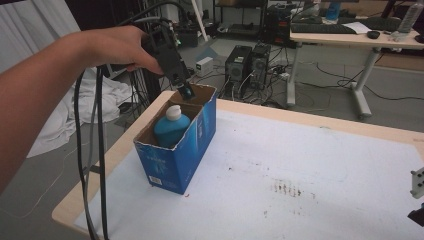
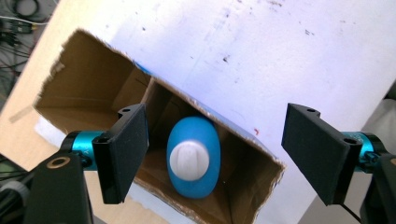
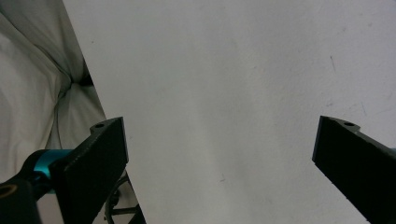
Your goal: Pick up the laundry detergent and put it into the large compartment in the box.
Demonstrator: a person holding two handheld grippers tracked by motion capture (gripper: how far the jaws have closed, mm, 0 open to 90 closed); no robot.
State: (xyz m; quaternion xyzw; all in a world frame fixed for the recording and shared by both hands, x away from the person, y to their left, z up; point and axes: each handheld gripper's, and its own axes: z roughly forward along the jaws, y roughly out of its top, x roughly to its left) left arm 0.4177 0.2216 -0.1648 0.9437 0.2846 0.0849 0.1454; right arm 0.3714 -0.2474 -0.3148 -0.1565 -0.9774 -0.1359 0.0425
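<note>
An open blue cardboard box [image 1: 176,161] stands near the left edge of the white table [image 1: 300,165]. Its nearer compartment holds an upright blue bottle [image 1: 171,129] with a white cap. My left gripper [image 1: 186,93], held in a hand, hangs just above the box's far compartment, pointing down. In the left gripper view my left gripper [image 2: 217,119] stands open, and the blue bottle [image 2: 194,161] sits well below its jaws inside the box [image 2: 88,88], untouched. My right gripper [image 3: 222,128] is open over bare table [image 3: 233,70] with nothing between its jaws; part of it shows at the right edge [image 1: 417,200].
Thick black cables [image 1: 100,165] hang from the left gripper past the table's left edge. White cloth [image 1: 102,100] lies on the floor at left. Computer towers [image 1: 247,62] and a desk [image 1: 350,39] stand behind the table. White cloth [image 3: 32,74] lies beyond the table edge.
</note>
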